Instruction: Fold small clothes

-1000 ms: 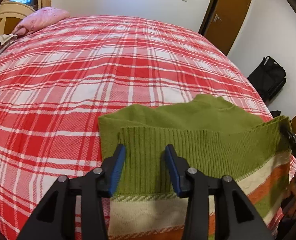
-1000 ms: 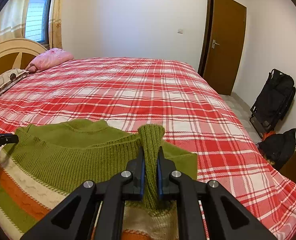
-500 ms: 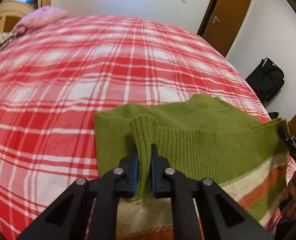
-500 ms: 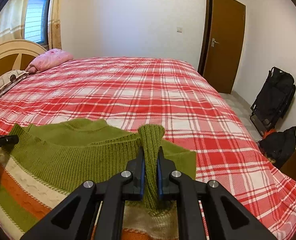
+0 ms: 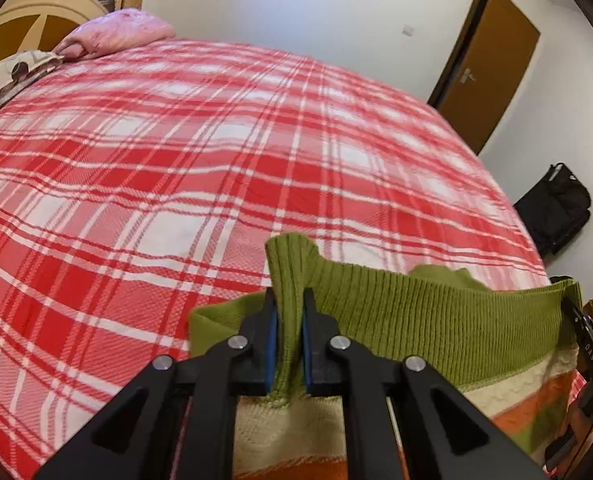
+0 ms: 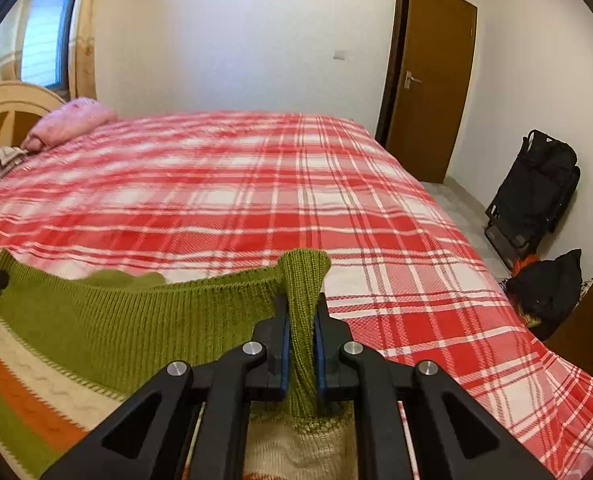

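Observation:
A small knitted sweater [image 5: 436, 328] with a green ribbed hem and cream, orange and green stripes hangs stretched between both grippers above the red plaid bed [image 5: 176, 160]. My left gripper [image 5: 289, 300] is shut on a pinched fold of the green rib at the hem's left end. In the right wrist view the sweater [image 6: 136, 320] runs off to the left, and my right gripper [image 6: 301, 304] is shut on the rib at the other end. The hem is raised and taut; part of the green body [image 5: 216, 320] still trails on the bed below it.
A pink pillow [image 5: 116, 36] and a patterned pillow [image 5: 8, 76] lie by the wooden headboard [image 6: 12, 108] at the far left. A brown door [image 6: 428, 80] stands in the far wall. Black bags [image 6: 536, 188] sit on the floor to the right of the bed.
My left gripper closed from open onto the green ribbed hem. Both grippers then lifted the hem off the bed and moved it forward, so the sweater hangs taut between them.

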A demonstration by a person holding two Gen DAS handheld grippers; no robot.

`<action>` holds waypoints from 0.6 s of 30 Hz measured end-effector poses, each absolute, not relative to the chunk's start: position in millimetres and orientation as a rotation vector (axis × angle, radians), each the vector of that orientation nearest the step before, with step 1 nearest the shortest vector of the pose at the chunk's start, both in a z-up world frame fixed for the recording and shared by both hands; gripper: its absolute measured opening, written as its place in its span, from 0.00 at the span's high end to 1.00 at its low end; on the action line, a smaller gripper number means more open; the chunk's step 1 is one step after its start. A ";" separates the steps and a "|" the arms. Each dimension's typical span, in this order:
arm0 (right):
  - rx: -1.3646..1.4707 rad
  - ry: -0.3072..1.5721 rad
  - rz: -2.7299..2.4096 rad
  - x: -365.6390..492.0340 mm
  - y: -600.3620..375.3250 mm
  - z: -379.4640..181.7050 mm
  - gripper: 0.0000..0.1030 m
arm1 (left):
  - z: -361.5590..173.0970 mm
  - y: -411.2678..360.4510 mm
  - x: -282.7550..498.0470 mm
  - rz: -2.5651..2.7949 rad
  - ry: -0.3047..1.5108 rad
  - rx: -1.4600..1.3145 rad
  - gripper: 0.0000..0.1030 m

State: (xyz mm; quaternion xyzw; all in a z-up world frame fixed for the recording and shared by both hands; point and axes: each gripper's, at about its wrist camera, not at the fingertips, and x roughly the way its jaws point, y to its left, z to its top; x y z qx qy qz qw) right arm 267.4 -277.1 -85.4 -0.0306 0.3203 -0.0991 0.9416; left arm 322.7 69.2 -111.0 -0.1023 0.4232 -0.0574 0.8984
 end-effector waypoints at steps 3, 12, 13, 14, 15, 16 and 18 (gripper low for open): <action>-0.081 0.676 -0.222 277.3 -276.0 -96.8 0.91 | -118.8 65.3 329.3 -0.088 0.876 -0.189 0.90; -0.097 0.803 -0.209 300.9 -280.6 -124.3 0.91 | -133.3 60.7 330.3 -0.046 0.869 -0.139 0.82; -0.111 0.807 -0.205 301.3 -278.1 -125.0 0.91 | -133.9 58.9 330.1 -0.039 0.868 -0.126 0.82; -0.125 0.811 -0.204 301.5 -276.0 -126.3 0.90 | -133.9 57.7 330.1 -0.034 0.866 -0.118 0.81; -0.144 0.812 -0.212 301.3 -273.3 -127.2 0.89 | -133.9 56.2 329.6 -0.028 0.864 -0.106 0.81; -0.163 0.809 -0.222 301.1 -270.4 -127.7 0.89 | -133.8 55.4 329.1 -0.024 0.864 -0.099 0.81; -0.193 0.807 -0.240 302.0 -266.5 -128.5 0.87 | -134.6 55.1 328.8 -0.008 0.865 -0.089 0.75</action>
